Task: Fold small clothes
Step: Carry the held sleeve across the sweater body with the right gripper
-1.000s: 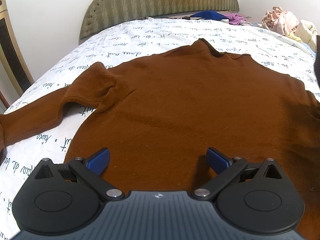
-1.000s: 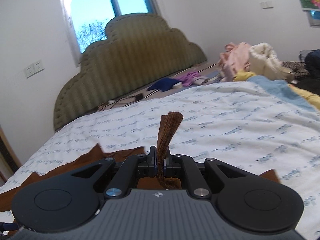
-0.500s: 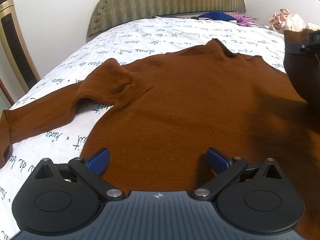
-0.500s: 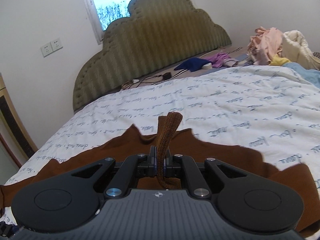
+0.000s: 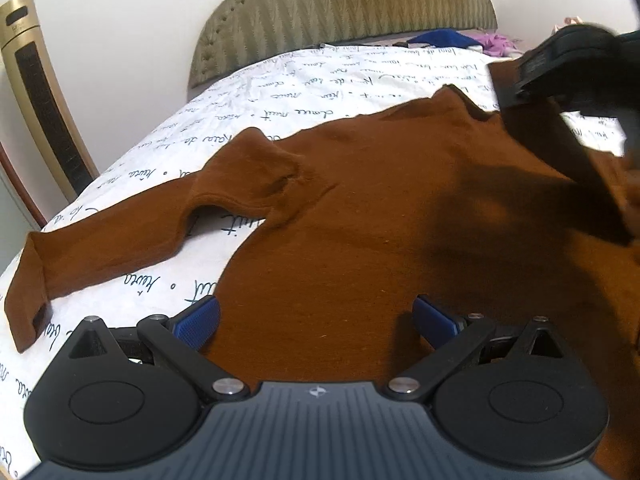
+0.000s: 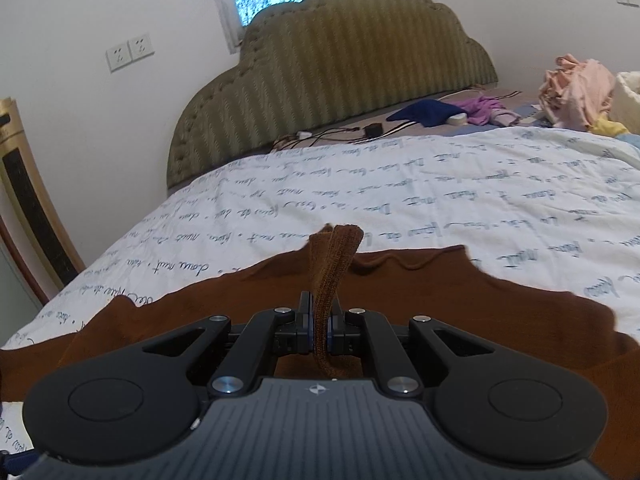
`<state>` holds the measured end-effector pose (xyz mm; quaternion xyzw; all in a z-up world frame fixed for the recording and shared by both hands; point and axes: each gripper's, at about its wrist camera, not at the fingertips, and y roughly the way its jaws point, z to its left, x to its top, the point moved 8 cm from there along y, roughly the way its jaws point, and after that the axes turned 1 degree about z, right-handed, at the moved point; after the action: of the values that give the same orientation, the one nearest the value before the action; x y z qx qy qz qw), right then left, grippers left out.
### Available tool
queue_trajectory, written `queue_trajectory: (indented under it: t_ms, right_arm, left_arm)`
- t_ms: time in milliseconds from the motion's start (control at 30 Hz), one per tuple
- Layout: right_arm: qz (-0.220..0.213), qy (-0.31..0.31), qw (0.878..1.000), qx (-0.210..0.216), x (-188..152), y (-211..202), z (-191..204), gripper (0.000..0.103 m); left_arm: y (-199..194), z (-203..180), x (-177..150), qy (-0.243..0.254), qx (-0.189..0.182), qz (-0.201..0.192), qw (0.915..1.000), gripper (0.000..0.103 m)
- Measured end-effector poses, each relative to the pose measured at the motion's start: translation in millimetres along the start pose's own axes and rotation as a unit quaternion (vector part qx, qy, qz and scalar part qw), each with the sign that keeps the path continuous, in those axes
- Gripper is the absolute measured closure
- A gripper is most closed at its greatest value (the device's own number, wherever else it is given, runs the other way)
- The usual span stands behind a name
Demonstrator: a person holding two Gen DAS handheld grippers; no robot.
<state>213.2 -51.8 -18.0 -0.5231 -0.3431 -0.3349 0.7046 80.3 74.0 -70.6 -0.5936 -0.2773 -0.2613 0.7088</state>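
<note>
Since a second ago the right gripper (image 6: pixel 319 322) has carried its pinched cuff (image 6: pixel 334 256) inward, so that it now shows at the upper right of the left wrist view, hanging above the brown sweater (image 5: pixel 380 208) and casting a shadow on its chest. Its fingers are closed tight on the ribbed cuff, which sticks up between them. The left gripper (image 5: pixel 316 316) has its blue-padded fingers (image 5: pixel 198 318) spread wide, holding nothing, low over the sweater's hem near the foot edge of the bed.

That sweater lies flat on the white bedsheet (image 6: pixel 440 200), collar toward the green padded headboard (image 6: pixel 340 80), one sleeve (image 5: pixel 100 248) stretched out toward the bed's left edge. Cursive script is printed across the sheet; "doux nuit" seems to read in places, the rest is too blurred to tell. Loose clothes (image 6: pixel 576 92) sit heaped near the far right corner.
</note>
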Motion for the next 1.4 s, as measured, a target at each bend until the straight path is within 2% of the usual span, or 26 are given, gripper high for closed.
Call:
queue_trajectory:
  t_ms: [133,300,467,867,933,1033,1100,1167,1233,1300,1400]
  right_arm:
    - [0.013,-0.015,1.0,0.01,-4.8,18.7,21.7,0.091]
    - [0.021,-0.024,0.999,0.035,-9.9,34.0,47.0,0.091]
    - [0.033,-0.022,0.997,0.059,-11.4,44.3,66.5,0.091]
    - [0.058,-0.076,0.99,0.104,-27.0,55.4,113.2,0.091]
    - [0.074,-0.079,0.988,0.114,-30.7,60.0,116.5,0.091]
    - [0.11,-0.059,0.984,0.13,-37.4,66.0,115.9,0.085]
    - [0.103,-0.041,0.983,0.146,-34.4,58.3,112.8,0.071]
    - [0.085,-0.029,0.983,0.157,-26.0,45.0,108.5,0.063]
    - [0.075,-0.016,0.982,0.174,-18.5,32.3,104.2,0.062]
    - [0.083,-0.003,0.98,0.181,-17.7,26.2,100.6,0.062]
    - [0.136,0.003,0.976,0.168,-34.1,34.4,97.6,0.062]
  left_arm:
    - [-3.7,11.3,0.4,-0.039,-0.028,0.002,0.9989,0.0]
    - [-6.9,31.6,3.0,-0.078,-0.007,0.001,0.9969,0.0]
    - [-8.5,41.7,3.9,-0.075,0.025,0.001,0.9968,0.0]
    - [-7.2,51.5,1.1,-0.096,0.023,0.011,0.9951,0.0]
    - [-6.1,50.4,0.3,-0.093,0.021,0.016,0.9953,0.0]
    - [-5.9,46.2,-0.6,-0.081,0.011,0.018,0.9964,0.0]
    - [-8.6,44.8,-0.9,-0.077,0.008,0.009,0.9969,0.0]
    - [-9.2,44.3,-0.7,-0.075,0.01,0.007,0.9971,0.0]
    - [-8.6,44.5,-0.9,-0.08,0.009,0.009,0.9967,0.0]
    - [-8.3,46.3,-2.1,-0.093,0.002,0.013,0.9956,0.0]
    - [-6.3,49.7,-4.4,-0.109,-0.004,0.023,0.9938,0.0]
